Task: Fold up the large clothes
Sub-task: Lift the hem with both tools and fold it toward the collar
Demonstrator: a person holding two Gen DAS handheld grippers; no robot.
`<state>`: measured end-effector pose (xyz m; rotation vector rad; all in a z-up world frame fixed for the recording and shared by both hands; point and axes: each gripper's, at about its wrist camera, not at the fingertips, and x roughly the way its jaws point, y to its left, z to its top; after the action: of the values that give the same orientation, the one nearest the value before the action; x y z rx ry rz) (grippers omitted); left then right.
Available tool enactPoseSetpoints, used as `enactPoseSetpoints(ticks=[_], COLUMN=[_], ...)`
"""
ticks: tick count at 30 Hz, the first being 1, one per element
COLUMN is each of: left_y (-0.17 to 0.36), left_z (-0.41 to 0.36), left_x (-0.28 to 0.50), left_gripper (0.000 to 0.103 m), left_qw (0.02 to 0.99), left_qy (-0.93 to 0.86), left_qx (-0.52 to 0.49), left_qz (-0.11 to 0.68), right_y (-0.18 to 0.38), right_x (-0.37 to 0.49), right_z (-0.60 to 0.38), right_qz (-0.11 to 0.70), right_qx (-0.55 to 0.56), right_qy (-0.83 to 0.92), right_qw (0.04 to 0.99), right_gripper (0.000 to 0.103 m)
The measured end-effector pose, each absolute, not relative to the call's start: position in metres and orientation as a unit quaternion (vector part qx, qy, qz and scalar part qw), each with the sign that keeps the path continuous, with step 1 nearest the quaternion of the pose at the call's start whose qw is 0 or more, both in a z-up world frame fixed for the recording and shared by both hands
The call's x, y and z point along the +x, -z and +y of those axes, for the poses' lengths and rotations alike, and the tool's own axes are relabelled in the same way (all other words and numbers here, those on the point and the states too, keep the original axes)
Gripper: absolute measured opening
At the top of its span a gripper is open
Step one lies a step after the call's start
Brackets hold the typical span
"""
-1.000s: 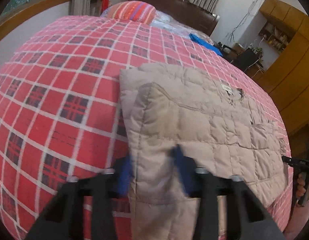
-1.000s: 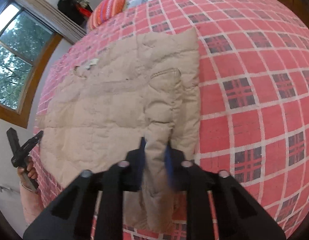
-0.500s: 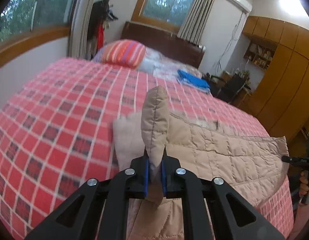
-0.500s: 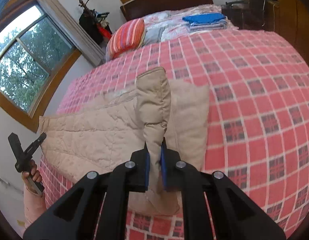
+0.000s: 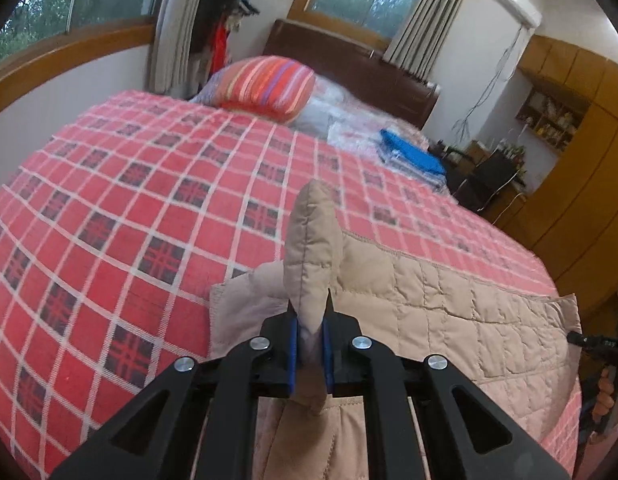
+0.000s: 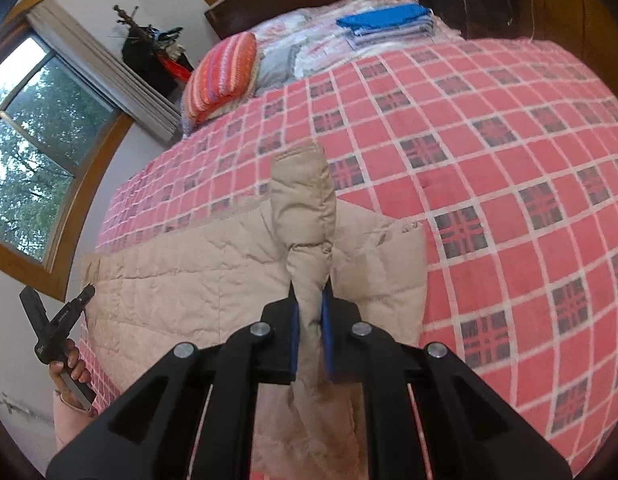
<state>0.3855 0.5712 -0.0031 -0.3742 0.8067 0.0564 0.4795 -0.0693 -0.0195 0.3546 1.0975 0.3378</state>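
Note:
A beige quilted jacket (image 5: pixel 449 304) lies across the near part of a bed with a red plaid cover (image 5: pixel 141 200). My left gripper (image 5: pixel 310 320) is shut on a pinched-up fold at the jacket's left edge, and the fold stands up between the blue pads. In the right wrist view the same jacket (image 6: pixel 197 276) spreads to the left, and my right gripper (image 6: pixel 309 312) is shut on a raised fold at its right edge. Both pinched edges are lifted off the bed. The other gripper and the hand holding it show at the far side of each view (image 5: pixel 601 356) (image 6: pixel 57 328).
A striped orange pillow (image 5: pixel 269 84) and a stack of blue folded cloth (image 5: pixel 413 156) lie near the dark headboard (image 5: pixel 349 72). Wooden cabinets (image 5: pixel 581 152) and a black chair (image 5: pixel 489 180) stand to the right. Windows (image 6: pixel 33 140) line the left wall.
Both grippers closed on the jacket's near corners and lifted them, so the views tipped up from looking down at the bed to looking across it. The jacket's near edge rose.

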Motion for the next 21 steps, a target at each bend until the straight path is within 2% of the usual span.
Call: enactPoseSetpoints(ticks=[14, 17, 21], left_y=[0.05, 0.056, 0.055], left_z=[0.575, 0.576, 0.578], left_x=[0.419, 0.421, 0.423], left_gripper=[0.012, 0.015, 0.025], left_qw=[0.883, 0.878, 0.874], left_qy=[-0.038, -0.038, -0.045], left_qx=[-0.166, -0.169, -0.164], left_qz=[0.438, 0.446, 0.455], right_y=[0.075, 0.083, 0.083], right_x=[0.508, 0.509, 0.508], right_z=[-0.07, -0.069, -0.067], right_qz=[0.554, 0.561, 0.564], right_qx=[0.169, 0.172, 0.166], right_qy=[-0.143, -0.142, -0.137], right_qw=[0.803, 0.797, 0.797], right_gripper=[0.009, 0.011, 0.017])
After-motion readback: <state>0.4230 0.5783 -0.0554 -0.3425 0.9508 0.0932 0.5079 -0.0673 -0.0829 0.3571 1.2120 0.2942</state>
